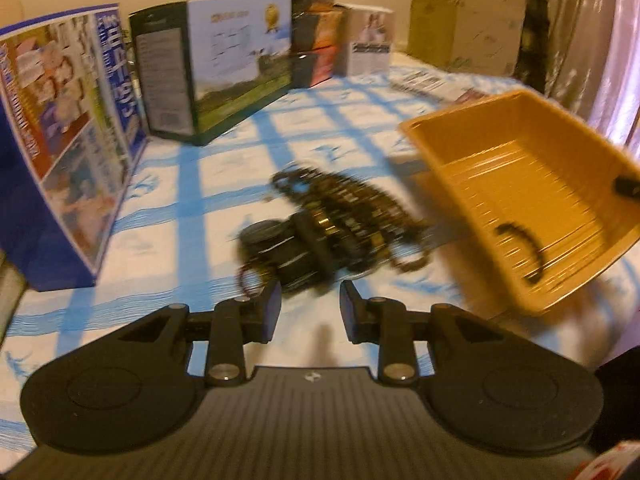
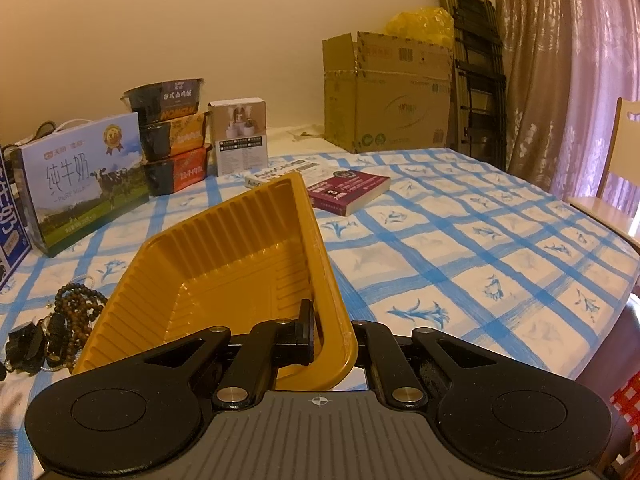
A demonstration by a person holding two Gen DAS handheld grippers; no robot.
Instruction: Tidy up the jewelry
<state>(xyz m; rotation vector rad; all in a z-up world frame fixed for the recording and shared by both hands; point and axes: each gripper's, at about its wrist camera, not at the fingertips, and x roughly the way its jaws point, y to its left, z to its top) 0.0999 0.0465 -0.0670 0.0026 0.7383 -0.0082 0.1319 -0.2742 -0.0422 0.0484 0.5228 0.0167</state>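
Left claw [image 1: 309, 306] released, fingers apart, nothing between them, hovering low over the bench [image 1: 224, 152]. Jewelry pile [image 1: 328, 224], dark bead strings and bracelets, sits just ahead of its tips, blurred. To its right the yellow tray [image 1: 516, 184] is tilted up off the bench, one dark piece already inside. Right claw [image 2: 332, 336] is clenched on the tray's near rim, one finger inside the wall, one outside. Looks like the loading step: tray held angled toward the pile. Next move likely needs left claw to advance, close on one strand, lift it over the rim. Tangled beads may drag neighbours along.
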